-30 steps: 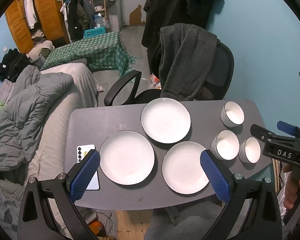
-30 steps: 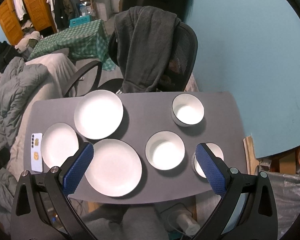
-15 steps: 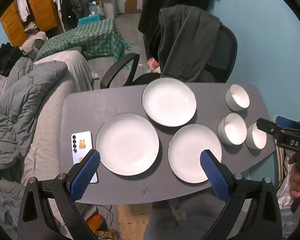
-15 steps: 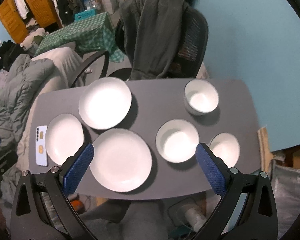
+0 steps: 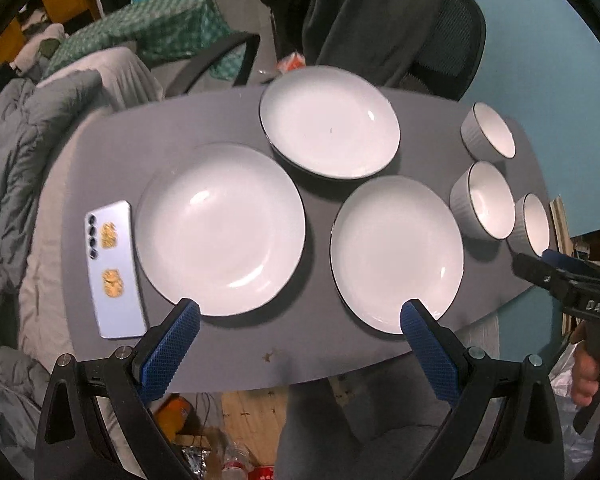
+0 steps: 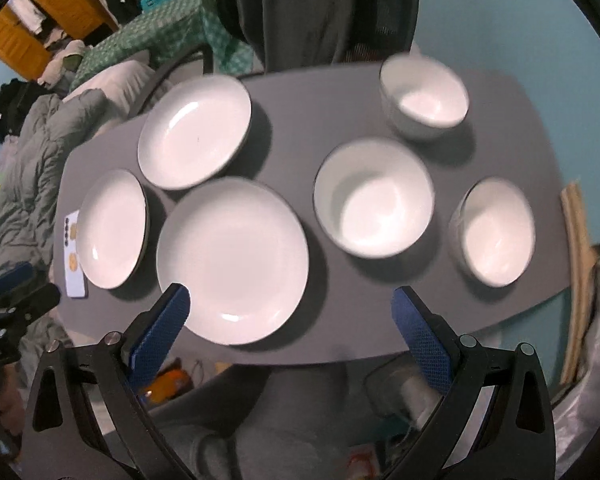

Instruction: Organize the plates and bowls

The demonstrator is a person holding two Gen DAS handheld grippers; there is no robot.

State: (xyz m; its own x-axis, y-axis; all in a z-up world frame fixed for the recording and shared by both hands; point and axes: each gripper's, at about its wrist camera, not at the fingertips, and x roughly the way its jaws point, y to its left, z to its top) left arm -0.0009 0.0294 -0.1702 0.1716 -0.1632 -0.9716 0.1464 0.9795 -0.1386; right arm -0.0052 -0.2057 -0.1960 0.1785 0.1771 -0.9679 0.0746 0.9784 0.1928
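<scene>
Plates [image 5: 220,228], three white ones, lie unstacked on the left half of the grey counter [image 5: 100,152]; three bowls [image 6: 374,198] sit apart on the right. Left claw [image 5: 296,332] and right claw [image 6: 290,314] hover wide and empty at the near edge. Judged best: slide one pad under a plate rim, lift level, stack gently

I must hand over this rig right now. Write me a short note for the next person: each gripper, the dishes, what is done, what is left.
Left hand-held gripper: open, empty, above the near table edge.
Right hand-held gripper: open, empty, likewise.
Three round white plates lie flat and separate on the grey table: left plate, far plate, right plate.
Three white ribbed bowls stand upright, apart, at the right end: far bowl, middle bowl, near bowl.
Done: nothing stacked.
Left: gather the plates and bowls.
A pale blue phone lies beside the left plate.
</scene>
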